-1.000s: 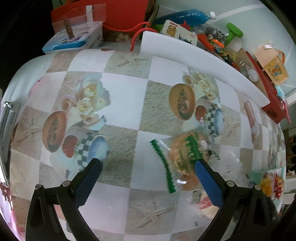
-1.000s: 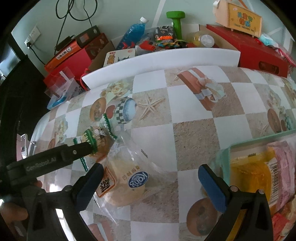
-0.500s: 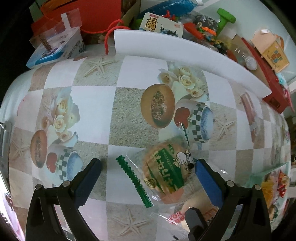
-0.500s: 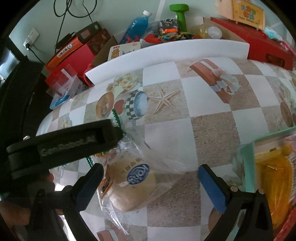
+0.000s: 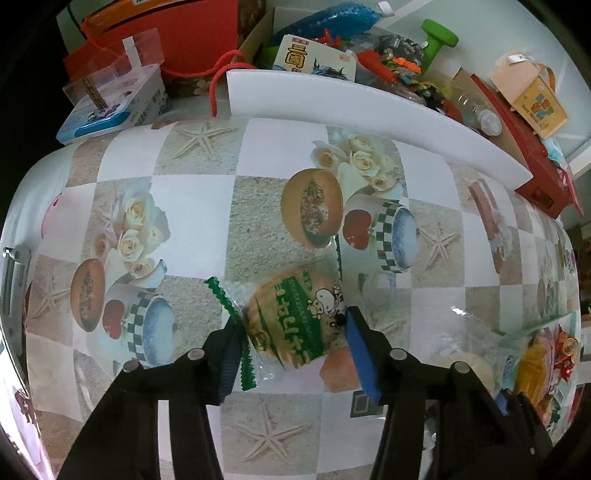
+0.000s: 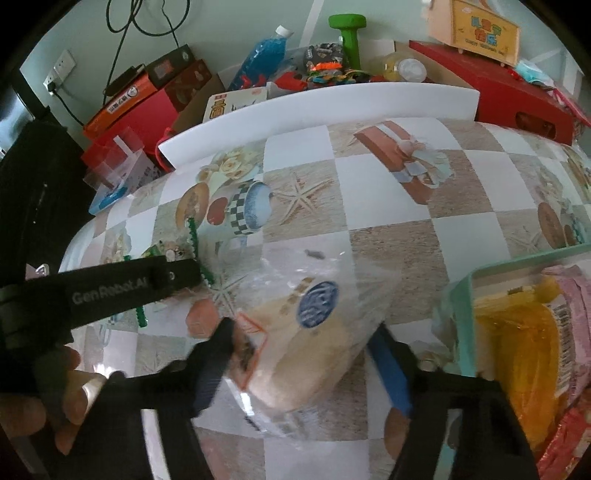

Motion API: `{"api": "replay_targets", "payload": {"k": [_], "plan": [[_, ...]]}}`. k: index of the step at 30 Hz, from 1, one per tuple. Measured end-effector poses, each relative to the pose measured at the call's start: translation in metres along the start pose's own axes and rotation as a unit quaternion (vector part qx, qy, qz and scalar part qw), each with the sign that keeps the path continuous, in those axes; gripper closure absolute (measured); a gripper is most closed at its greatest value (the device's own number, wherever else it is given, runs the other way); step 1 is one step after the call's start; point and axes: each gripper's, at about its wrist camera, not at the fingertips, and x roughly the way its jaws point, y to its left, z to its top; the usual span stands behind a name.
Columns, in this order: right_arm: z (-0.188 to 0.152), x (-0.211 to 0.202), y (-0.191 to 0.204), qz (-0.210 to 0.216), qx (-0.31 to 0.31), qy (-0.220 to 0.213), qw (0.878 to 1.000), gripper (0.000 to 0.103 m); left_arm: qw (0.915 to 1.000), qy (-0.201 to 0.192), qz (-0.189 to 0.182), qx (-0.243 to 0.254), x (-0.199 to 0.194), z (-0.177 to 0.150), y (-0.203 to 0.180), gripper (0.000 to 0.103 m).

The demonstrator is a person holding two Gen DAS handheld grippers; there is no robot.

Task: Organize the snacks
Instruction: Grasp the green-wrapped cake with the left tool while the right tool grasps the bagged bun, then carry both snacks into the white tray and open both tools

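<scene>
A round cracker in a clear packet with green print and green zigzag ends (image 5: 288,314) lies on the checked tablecloth. My left gripper (image 5: 291,328) points down over it, jaws closing, and both blue pads touch the packet's sides. In the right wrist view that gripper shows as a black finger (image 6: 110,284) at the left, beside the packet's green edge (image 6: 192,236). A pale bun in a clear bag with a blue round logo (image 6: 314,325) sits between the fingers of my right gripper (image 6: 301,349), whose jaws are closing and pinch the bag.
A teal basket (image 6: 458,295) holding yellow and pink snack packs stands at the right. A white foam board (image 5: 369,107) fences off the back, with red boxes, a blue bottle (image 6: 266,51) and a green dumbbell (image 6: 349,33) behind it. A hand (image 6: 55,398) holds the left tool.
Both grippers went from wide open to closed in on their packets. The left one shifted over the green cracker packet, and the bun bag is now squeezed between the right fingers.
</scene>
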Motion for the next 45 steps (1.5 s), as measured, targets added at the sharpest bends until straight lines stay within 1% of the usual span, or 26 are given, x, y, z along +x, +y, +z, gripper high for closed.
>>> {"api": "replay_targets", "payload": {"k": [2, 5, 8, 15, 18, 23, 25, 28, 31, 34, 40, 45], "plan": [[-0.001, -0.003, -0.004, 0.002, 0.002, 0.0, 1.0, 0.044, 0.9999, -0.003, -0.009, -0.008, -0.005, -0.008, 0.005, 0.051], [-0.005, -0.008, -0.009, 0.008, 0.007, -0.004, 1.0, 0.047, 0.9996, -0.01, -0.02, -0.019, -0.012, -0.023, 0.01, 0.051], [-0.01, -0.016, -0.013, 0.007, 0.007, -0.01, 1.0, 0.048, 0.9982, -0.02, -0.038, -0.042, -0.016, -0.038, 0.02, 0.051], [-0.025, -0.045, -0.028, 0.019, 0.018, -0.026, 0.999, 0.049, 0.9935, -0.042, -0.071, -0.078, -0.037, -0.078, 0.03, 0.051], [-0.032, -0.062, -0.034, 0.033, 0.023, -0.036, 0.999, 0.049, 0.992, -0.056, -0.079, -0.081, -0.053, -0.093, 0.024, 0.051], [-0.042, -0.101, -0.047, 0.055, 0.032, -0.063, 0.996, 0.049, 0.9899, -0.084, -0.094, -0.064, -0.089, -0.103, 0.002, 0.051], [-0.044, -0.116, -0.057, 0.055, 0.037, -0.076, 0.995, 0.049, 0.989, -0.091, -0.105, -0.051, -0.101, -0.104, -0.013, 0.051], [-0.048, -0.142, -0.082, 0.04, 0.05, -0.096, 0.993, 0.049, 0.9876, -0.094, -0.124, -0.022, -0.112, -0.103, -0.046, 0.051], [-0.049, -0.157, -0.109, 0.017, 0.064, -0.106, 0.992, 0.049, 0.9855, -0.088, -0.144, 0.011, -0.117, -0.105, -0.083, 0.051], [-0.05, -0.171, -0.147, -0.005, 0.094, -0.111, 0.989, 0.049, 0.9831, -0.078, -0.158, 0.05, -0.118, -0.111, -0.123, 0.051], [-0.055, -0.18, -0.21, -0.043, 0.134, -0.108, 0.984, 0.049, 0.9787, -0.048, -0.166, 0.111, -0.11, -0.126, -0.184, 0.051], [-0.06, -0.18, -0.245, -0.054, 0.158, -0.099, 0.981, 0.049, 0.9742, -0.025, -0.165, 0.151, -0.096, -0.135, -0.229, 0.051]]}}
